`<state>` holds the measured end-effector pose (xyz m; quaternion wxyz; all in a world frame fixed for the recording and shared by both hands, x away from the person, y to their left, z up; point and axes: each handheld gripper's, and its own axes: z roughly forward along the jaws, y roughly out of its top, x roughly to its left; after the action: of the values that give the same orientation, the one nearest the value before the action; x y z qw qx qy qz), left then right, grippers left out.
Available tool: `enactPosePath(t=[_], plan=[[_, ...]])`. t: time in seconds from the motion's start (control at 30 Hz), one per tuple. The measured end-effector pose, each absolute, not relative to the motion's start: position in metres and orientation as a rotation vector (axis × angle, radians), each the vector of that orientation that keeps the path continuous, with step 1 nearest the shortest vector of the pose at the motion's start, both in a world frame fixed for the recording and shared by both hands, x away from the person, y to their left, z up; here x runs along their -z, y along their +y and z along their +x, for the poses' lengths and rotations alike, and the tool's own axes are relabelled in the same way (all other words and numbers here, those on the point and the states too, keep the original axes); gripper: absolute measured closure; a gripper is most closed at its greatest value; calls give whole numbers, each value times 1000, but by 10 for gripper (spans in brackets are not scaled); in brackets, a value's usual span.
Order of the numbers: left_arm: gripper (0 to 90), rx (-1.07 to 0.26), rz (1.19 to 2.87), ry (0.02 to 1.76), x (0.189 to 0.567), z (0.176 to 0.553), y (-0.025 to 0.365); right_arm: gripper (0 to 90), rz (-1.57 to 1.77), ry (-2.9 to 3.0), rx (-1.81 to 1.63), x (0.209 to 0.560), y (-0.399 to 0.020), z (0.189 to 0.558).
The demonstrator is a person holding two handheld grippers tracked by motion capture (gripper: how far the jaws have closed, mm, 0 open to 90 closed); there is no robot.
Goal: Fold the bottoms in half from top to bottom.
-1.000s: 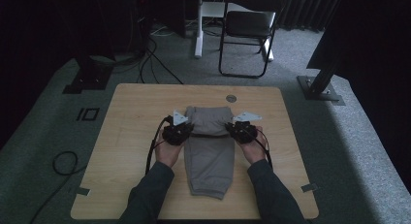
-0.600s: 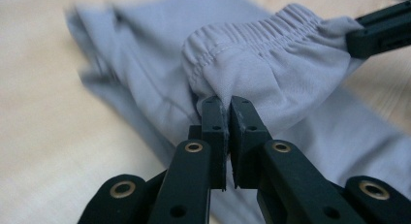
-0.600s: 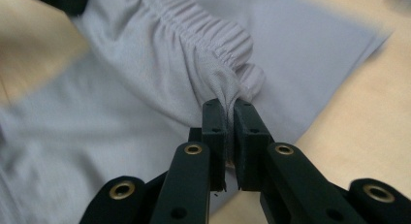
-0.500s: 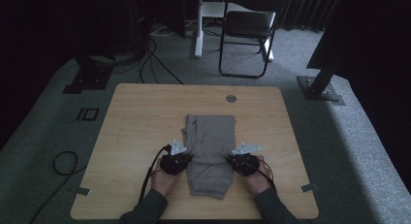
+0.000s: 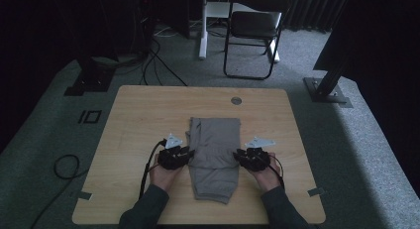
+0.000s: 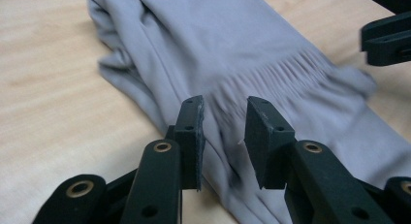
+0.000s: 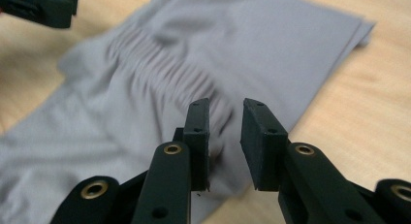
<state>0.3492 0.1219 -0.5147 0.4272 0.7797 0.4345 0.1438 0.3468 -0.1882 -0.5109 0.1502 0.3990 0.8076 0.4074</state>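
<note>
Grey folded trousers lie lengthwise on the middle of the wooden table. Their gathered elastic waistband runs across the fold at mid-length. My left gripper is at the garment's left edge and my right gripper at its right edge, both pointing inward. In the left gripper view the left gripper has just been opening; its jaws stand apart over the cloth without pinching it. The right gripper has likewise just been opening, its jaws apart above the cloth's edge.
A round grommet sits near the table's far edge. A black chair and a white post stand on the carpet beyond. Cables lie on the floor at the left. A dark stand base is at the right.
Both hands have come from the garment's far part toward the person, bringing the waistband to mid-length. The jaws of both grippers have parted and let the cloth go.
</note>
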Motion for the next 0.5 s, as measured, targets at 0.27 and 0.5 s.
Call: enactPosePath(t=[0.27,0.5], plan=[[801,-349,2063,1161,542,379,106,855,1214,2381,-974,535,-174,374],[736,-355,2057,1132,542,373,102,834,1227,2418,-1044,542,-171,380]])
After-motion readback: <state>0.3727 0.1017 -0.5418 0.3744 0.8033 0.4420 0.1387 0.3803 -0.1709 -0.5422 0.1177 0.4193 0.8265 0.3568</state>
